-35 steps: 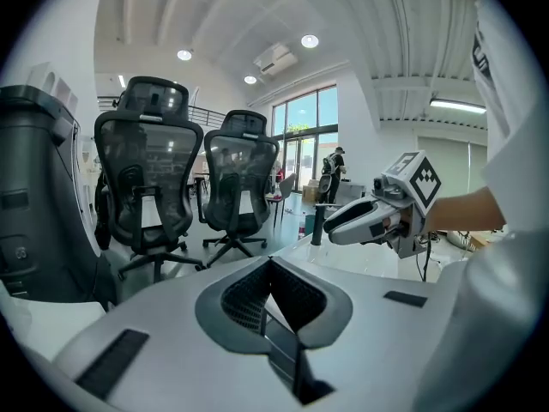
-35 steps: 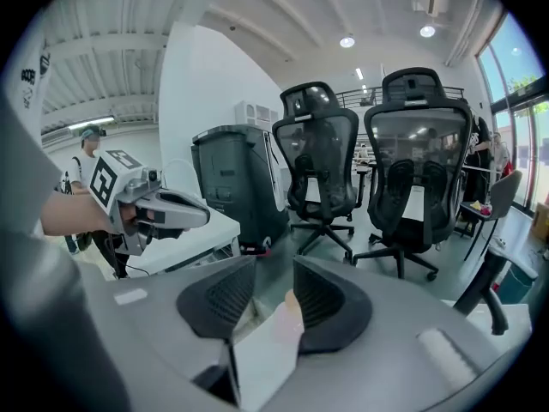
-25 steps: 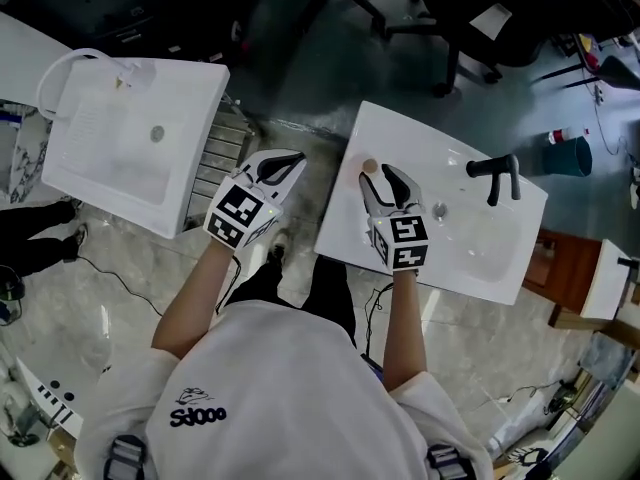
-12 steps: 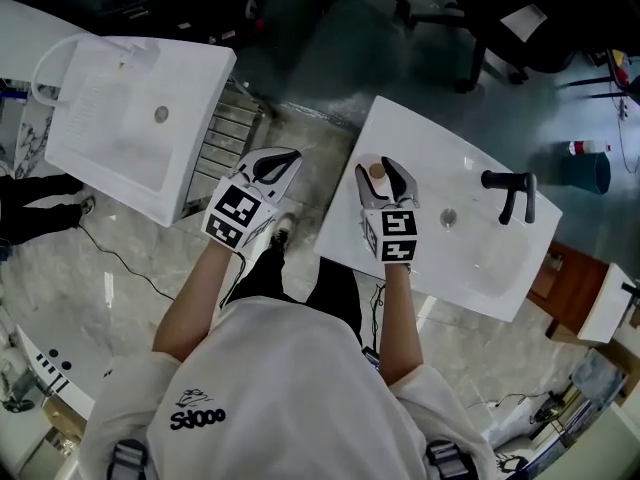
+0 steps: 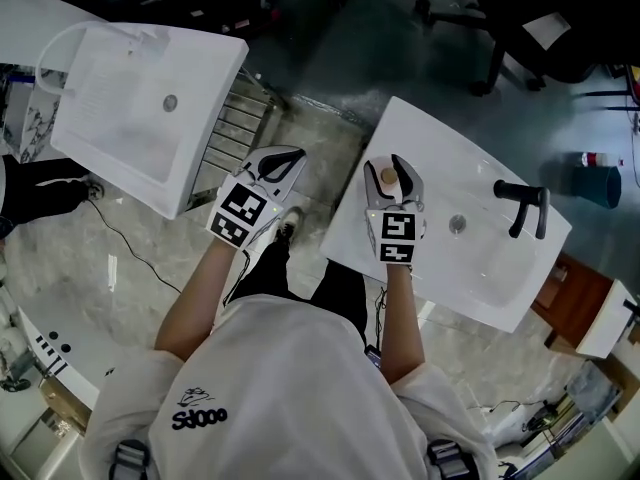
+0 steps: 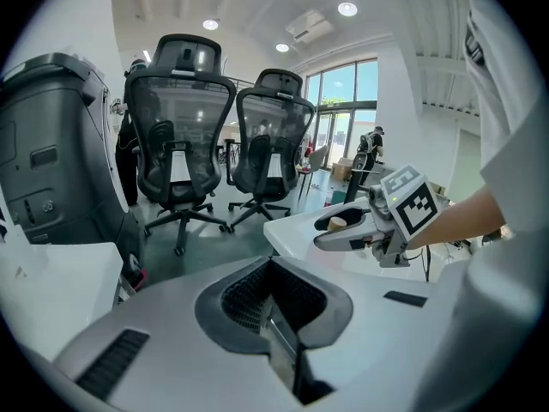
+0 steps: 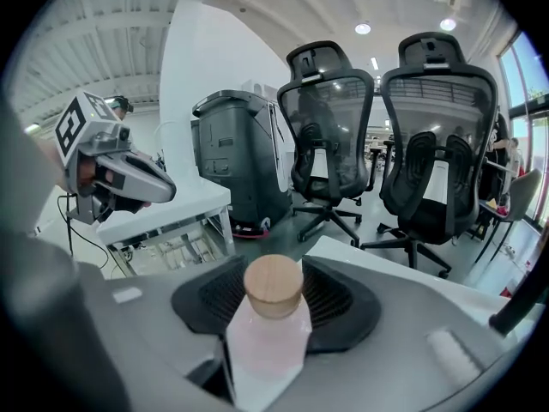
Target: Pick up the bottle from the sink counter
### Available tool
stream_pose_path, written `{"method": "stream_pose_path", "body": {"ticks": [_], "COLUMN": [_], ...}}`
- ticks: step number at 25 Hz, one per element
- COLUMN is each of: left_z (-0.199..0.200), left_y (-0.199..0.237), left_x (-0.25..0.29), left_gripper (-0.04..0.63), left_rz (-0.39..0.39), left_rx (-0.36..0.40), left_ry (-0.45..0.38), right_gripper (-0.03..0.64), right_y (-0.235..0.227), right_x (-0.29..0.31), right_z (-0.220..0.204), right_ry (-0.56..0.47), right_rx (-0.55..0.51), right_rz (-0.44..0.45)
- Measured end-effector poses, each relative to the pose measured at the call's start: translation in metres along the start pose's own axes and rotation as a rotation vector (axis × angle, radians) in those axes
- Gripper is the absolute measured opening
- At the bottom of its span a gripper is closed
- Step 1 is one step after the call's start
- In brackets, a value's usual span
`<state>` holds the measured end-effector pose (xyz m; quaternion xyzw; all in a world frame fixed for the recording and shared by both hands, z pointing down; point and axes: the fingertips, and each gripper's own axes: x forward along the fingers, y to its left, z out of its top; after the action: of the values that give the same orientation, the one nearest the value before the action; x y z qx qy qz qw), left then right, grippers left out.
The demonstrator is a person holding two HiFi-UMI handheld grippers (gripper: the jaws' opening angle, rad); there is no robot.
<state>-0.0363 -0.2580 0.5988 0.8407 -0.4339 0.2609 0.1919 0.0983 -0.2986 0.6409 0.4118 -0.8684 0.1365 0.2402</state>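
The bottle [image 7: 266, 346] had a frosted, translucent pink body and a matt wooden cap [image 7: 274, 286]; the white worktop [image 5: 352, 230] looked smooth and glossy.

Bottle [image 5: 386, 177] on sink counter [image 5: 432, 146], between jaws of right tool [image 5: 388, 164]

The bottle [image 7: 268, 337] has a pale pink, translucent body and a light tan, wood-grained cap; the sink counter [image 5: 440, 268] is plain glossy white, the faucet [image 5: 522, 203] near its right end matt black; the left gripper [image 5: 288, 160] is light grey with black ribbed pads, its cube patterned in black and white squares; the second sink [image 5: 120, 118] is white; the floor [image 5: 130, 258] is grey-veined pale marble; the office chairs [image 7: 330, 136] are black mesh; the person's shirt [image 5: 280, 368] is white with black lettering.
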Motion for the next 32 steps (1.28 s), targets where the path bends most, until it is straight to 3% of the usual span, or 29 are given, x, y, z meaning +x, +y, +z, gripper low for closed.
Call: {"method": "stream_pose_path", "body": {"ticks": [6,11,18,23,32], "left_z": [-0.004,-0.012,-0.01,-0.008,0.012], "left_y": [0.004,0.008,0.005,0.007,0.008], "left_x": [-0.004,-0.008,-0.011,-0.014,-0.03], "left_gripper": [0.006,0.006,0.006,0.005,0.006], "left_rz": [0.017,0.024,0.016,0.011,-0.021], "left_rx": [-0.011,-0.025,-0.024,-0.005,0.046], "left_ry": [-0.002,0.015,-0.004,-0.001,-0.081], "right_gripper": [0.201,0.155,0.1,0.095,0.095], "right_y": [0.001,0.004,-0.003,-0.003,0.004], "right_x": [0.01,0.012,0.009,0.006,-0.026], "right_z": [-0.006,0.0,-0.004,-0.008,0.019], "right_ry": [0.026,0.01,0.032,0.071,0.03], "right_rx": [-0.013,-0.062,-0.008,0.005,-0.006], "right_rz": [-0.009,-0.045,-0.039,-0.045,-0.099]}}
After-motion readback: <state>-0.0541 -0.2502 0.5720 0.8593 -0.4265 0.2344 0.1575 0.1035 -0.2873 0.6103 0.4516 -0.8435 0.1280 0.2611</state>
